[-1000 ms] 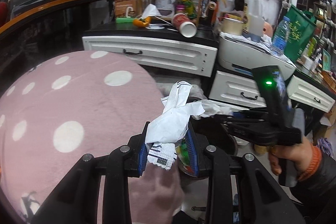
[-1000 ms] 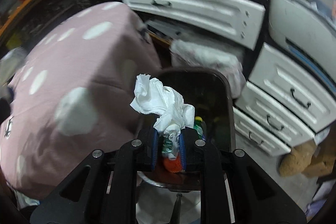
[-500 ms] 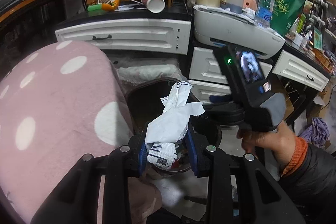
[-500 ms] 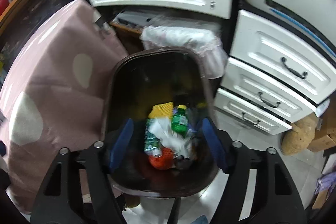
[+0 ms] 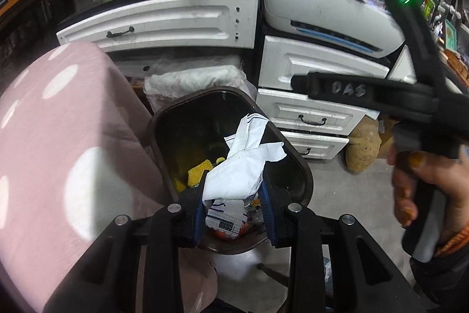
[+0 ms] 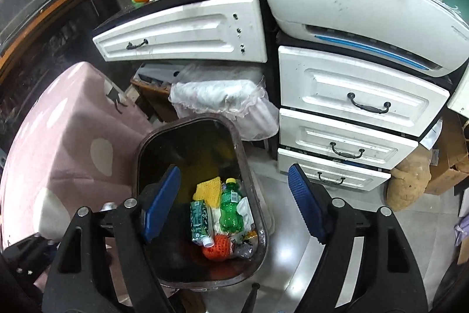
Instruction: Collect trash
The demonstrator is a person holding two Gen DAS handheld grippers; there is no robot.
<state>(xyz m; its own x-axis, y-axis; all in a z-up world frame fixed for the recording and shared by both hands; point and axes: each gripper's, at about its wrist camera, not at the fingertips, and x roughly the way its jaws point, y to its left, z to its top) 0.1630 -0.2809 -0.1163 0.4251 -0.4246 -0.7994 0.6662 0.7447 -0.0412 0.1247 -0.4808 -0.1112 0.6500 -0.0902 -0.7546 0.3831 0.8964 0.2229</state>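
My left gripper (image 5: 233,207) is shut on a crumpled white paper wrapper (image 5: 243,166) and holds it just above the dark brown trash bin (image 5: 296,163). In the right wrist view my right gripper (image 6: 234,175) hangs over the same bin (image 6: 247,169). Its jaws are opening and nothing is between the blue pads (image 6: 304,201). Inside the bin lie a green bottle (image 6: 231,210), a green carton (image 6: 199,220), a yellow sponge (image 6: 208,191), an orange lump (image 6: 218,247) and white tissue (image 6: 244,210). The person's hand (image 5: 416,189) on the right gripper's handle shows in the left wrist view.
A pink spotted cover (image 5: 58,151) rises to the left of the bin. White drawers (image 6: 351,101) and a white printer (image 6: 366,19) stand behind and to the right. A lacy white cloth (image 6: 222,96) touches the bin's far rim. A brown sack (image 6: 407,184) sits on the floor.
My right gripper has opened and its white tissue now lies in the bin. My left gripper has come down over the bin with the paper wrapper still held.
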